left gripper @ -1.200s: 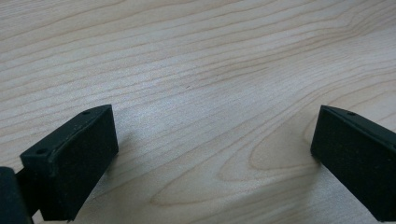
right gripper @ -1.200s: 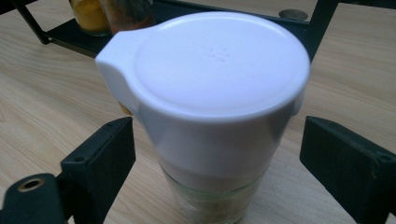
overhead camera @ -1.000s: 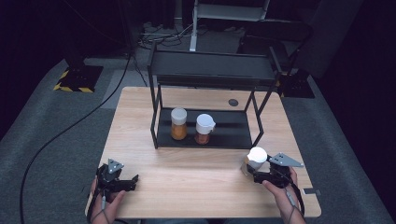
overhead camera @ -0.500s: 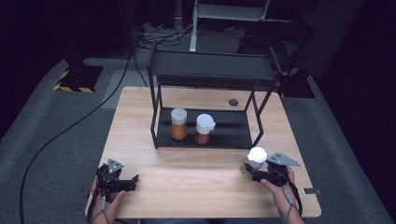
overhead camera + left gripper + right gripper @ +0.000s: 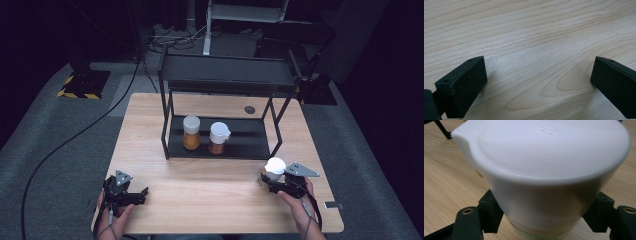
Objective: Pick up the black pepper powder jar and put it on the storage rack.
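A jar with a broad white cap [image 5: 274, 166] stands on the wooden table [image 5: 215, 200] near its front right corner. My right gripper [image 5: 268, 180] has just been closing on it, and the black pads now press the jar [image 5: 544, 170] from both sides below the cap. In the right gripper view the right gripper [image 5: 544, 221] has one pad either side of the glass body. At the front left my left gripper [image 5: 139, 194] rests low over the table. In its own view the left gripper [image 5: 537, 85] stands open, with bare wood between the jaws.
A black two-level rack [image 5: 225, 75] stands at the middle back of the table. On its lower shelf are an orange-filled jar [image 5: 191, 132] and a white-capped jar [image 5: 218, 137]. A small dark disc [image 5: 249, 109] lies behind the rack.
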Tool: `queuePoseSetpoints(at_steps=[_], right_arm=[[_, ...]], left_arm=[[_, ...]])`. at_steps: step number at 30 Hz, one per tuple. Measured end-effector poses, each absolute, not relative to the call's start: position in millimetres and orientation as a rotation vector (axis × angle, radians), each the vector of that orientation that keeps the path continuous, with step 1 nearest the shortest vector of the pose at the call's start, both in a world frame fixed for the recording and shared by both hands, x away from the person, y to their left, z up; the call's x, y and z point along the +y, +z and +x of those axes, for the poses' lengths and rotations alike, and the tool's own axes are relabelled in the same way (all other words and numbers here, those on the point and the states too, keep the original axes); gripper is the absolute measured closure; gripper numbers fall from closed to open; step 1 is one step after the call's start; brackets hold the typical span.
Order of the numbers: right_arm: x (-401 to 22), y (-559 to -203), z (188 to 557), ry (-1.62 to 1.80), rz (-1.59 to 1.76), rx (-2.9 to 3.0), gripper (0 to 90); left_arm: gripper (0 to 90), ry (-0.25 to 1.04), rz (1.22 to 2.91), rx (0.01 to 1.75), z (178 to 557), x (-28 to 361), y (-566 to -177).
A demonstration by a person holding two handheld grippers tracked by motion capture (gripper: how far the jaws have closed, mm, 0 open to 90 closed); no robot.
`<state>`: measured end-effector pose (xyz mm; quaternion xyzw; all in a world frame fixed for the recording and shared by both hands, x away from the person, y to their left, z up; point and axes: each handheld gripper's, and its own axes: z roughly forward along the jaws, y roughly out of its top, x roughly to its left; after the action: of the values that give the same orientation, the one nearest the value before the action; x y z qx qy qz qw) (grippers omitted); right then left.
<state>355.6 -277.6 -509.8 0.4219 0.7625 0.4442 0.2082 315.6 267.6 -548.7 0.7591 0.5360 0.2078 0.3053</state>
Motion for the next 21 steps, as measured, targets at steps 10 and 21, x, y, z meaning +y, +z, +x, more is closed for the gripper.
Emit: queuePoseSetpoints(at_steps=[10, 21], right_arm=[[-277, -507, 355, 1.209, 1.155, 2.115, 30.4], [-272, -499, 356, 1.198, 1.127, 2.126, 30.5]], left_arm=[[0.3, 0.55, 2.01, 1.419, 316, 268, -549], [0.3, 0.55, 2.01, 1.419, 316, 268, -549]])
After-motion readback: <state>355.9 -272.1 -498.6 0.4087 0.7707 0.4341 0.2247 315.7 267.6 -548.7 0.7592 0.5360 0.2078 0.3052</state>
